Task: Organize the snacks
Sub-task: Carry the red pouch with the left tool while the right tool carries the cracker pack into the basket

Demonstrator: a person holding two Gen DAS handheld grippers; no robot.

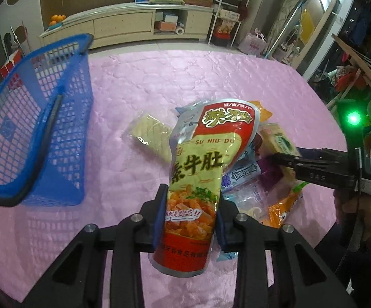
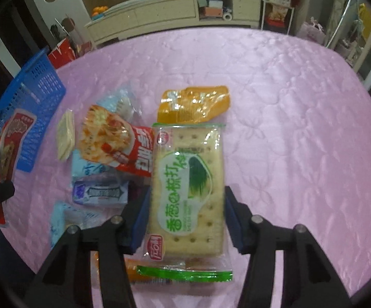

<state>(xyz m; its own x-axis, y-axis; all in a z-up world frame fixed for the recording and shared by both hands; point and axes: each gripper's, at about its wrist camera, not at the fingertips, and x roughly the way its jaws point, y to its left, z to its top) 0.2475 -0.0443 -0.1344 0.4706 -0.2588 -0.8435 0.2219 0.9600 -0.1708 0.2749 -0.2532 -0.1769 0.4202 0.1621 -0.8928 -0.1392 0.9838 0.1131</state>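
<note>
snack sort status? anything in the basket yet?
Done: nothing visible in the blue basket. In hand: left tongs grip the red-and-yellow pouch, lifted; right tongs straddle the cracker pack. Left: the pile, including the orange pouch and gum pack.

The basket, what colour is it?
Blue mesh basket with a dark rim; clearest in the left wrist view.

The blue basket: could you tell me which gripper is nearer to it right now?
Left. The left gripper, shut on the red snack pouch, is just right of the blue basket. The right gripper straddles the cracker pack beyond the snack pile.
</note>
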